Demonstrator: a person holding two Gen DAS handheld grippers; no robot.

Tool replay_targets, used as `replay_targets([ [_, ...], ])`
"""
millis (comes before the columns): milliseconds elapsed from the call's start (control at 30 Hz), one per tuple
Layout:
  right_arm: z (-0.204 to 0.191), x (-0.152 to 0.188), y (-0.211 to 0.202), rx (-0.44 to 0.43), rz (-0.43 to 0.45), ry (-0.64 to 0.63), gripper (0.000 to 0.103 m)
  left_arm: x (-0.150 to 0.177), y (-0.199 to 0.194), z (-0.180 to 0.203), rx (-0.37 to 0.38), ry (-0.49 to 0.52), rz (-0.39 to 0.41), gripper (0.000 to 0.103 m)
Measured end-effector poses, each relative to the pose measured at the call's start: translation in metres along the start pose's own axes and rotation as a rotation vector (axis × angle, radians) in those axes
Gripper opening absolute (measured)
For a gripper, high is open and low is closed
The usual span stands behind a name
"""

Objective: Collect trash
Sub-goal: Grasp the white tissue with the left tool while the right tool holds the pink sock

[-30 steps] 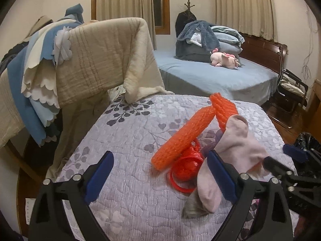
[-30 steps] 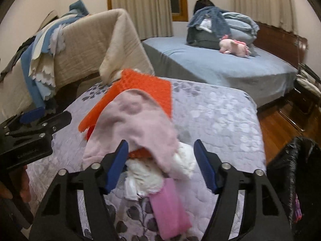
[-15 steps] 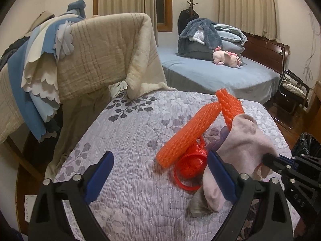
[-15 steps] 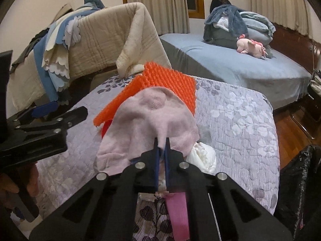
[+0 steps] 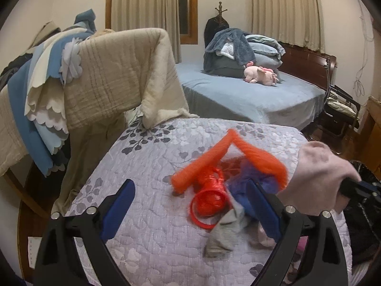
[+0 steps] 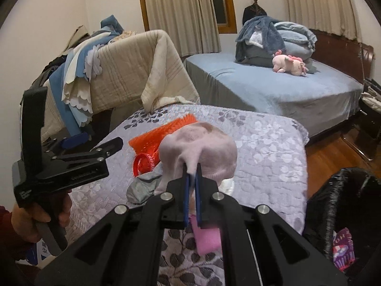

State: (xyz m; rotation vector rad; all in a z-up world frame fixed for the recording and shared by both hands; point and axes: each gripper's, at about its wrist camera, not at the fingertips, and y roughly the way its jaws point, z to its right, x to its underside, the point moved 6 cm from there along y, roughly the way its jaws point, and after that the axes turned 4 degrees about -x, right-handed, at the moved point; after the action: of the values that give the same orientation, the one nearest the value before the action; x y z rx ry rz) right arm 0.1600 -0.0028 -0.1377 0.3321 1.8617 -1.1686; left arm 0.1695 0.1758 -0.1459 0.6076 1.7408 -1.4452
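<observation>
My right gripper (image 6: 192,178) is shut on a pale pink sock (image 6: 209,147) and holds it lifted above the quilted bed; the sock also shows in the left wrist view (image 5: 321,169). Below it lie orange foam net (image 5: 214,159), a red plastic ring with netting (image 5: 209,202), a grey sock (image 5: 226,236) and a bright pink piece (image 6: 207,238). My left gripper (image 5: 190,209) is open and empty, hovering just in front of the red ring. The left gripper also shows in the right wrist view (image 6: 95,152).
A black trash bag (image 6: 345,205) stands open to the right of the bed, with a purple item inside. Blankets hang over a rail (image 5: 107,76) at the left. A blue bed (image 5: 250,95) with a pink plush toy lies behind.
My right gripper shut on the pink sock and lifted it up and to the right. The orange net shifted as the sock came off. My left gripper stayed open.
</observation>
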Motion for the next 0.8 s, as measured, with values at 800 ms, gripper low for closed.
replay_targets([
  [800, 0.1, 0.031, -0.007, 0.2, -0.042, 0.145, 0.004, 0.037, 0.019, 0.087, 0.158, 0.103, -0.106, 0.08],
])
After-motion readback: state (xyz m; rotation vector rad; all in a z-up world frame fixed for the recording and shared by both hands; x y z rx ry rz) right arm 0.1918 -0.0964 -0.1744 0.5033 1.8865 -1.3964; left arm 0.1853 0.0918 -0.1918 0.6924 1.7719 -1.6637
